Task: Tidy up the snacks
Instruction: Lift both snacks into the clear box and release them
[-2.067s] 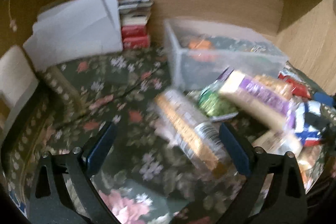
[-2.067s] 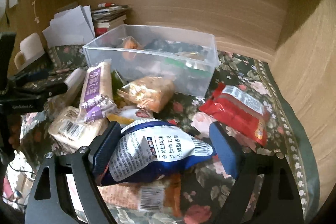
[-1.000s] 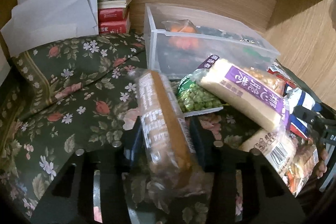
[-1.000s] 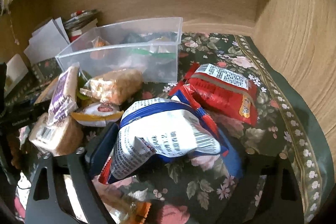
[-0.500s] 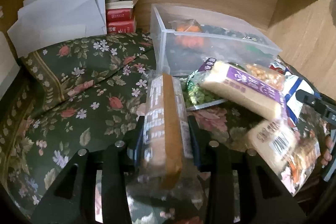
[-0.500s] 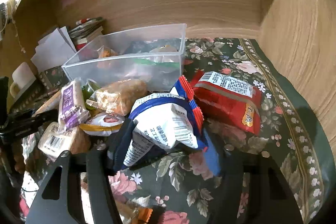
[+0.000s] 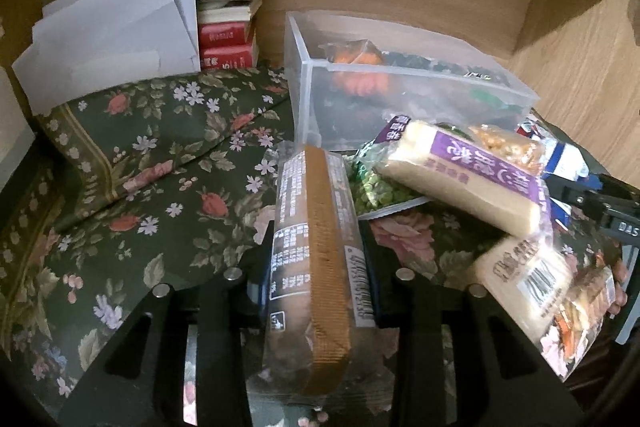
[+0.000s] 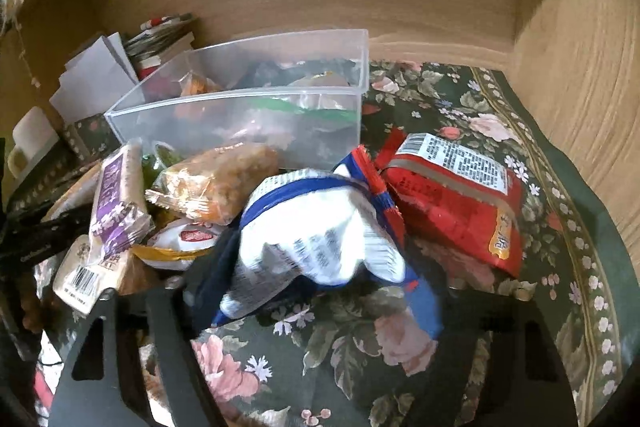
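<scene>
My left gripper [image 7: 316,267] is shut on a long brown biscuit pack [image 7: 320,259], held above the floral cloth in front of the clear plastic bin [image 7: 400,79]. My right gripper [image 8: 316,283] is shut on a white-and-blue snack bag [image 8: 312,231], held just before the bin [image 8: 248,99], which holds several snacks. A purple-labelled cracker pack [image 7: 460,171] [image 8: 116,195], a green pea bag [image 7: 372,187], an orange snack bag [image 8: 220,183] and a red bag [image 8: 452,199] lie in a pile near the bin.
A stack of books [image 7: 228,23] and white papers [image 7: 112,35] stand at the back left. Wooden walls [image 8: 580,75] close the back and right. The floral cloth [image 7: 140,187] covers the surface. A barcoded pack [image 7: 528,283] lies at the front.
Both grippers closed from open onto their packs and lifted them. The left one raised the biscuit pack; the right one raised the white-and-blue bag toward the bin.
</scene>
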The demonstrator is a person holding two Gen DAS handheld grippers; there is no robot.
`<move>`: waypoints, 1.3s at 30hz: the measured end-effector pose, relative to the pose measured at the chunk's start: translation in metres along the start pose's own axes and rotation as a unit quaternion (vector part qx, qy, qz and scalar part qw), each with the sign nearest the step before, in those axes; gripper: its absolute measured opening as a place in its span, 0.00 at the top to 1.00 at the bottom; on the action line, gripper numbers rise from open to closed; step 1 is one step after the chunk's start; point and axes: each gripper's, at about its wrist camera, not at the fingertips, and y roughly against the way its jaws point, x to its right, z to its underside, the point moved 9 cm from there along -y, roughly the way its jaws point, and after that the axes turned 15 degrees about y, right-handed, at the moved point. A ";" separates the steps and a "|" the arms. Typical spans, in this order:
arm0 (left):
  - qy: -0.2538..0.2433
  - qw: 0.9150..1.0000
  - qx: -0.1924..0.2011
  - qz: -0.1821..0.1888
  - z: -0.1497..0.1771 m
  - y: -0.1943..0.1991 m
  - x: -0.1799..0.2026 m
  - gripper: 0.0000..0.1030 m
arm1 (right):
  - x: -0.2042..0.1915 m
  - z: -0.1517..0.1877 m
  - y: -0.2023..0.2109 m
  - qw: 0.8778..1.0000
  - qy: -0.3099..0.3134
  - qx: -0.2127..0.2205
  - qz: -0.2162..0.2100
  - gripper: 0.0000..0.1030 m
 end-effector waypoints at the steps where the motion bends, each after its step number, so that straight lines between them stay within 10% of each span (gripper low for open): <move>1: 0.000 1.000 0.003 0.001 0.000 0.004 0.001 0.65 | -0.001 0.000 0.001 1.000 0.001 0.002 0.001 0.41; 11: 0.002 0.999 0.050 0.016 -0.026 0.045 0.008 0.65 | 0.006 -0.012 0.025 0.999 0.000 0.037 0.022 0.57; 39: -0.013 0.993 0.111 0.043 -0.127 0.043 0.056 0.65 | 0.003 -0.120 0.057 0.986 0.060 0.147 0.051 0.58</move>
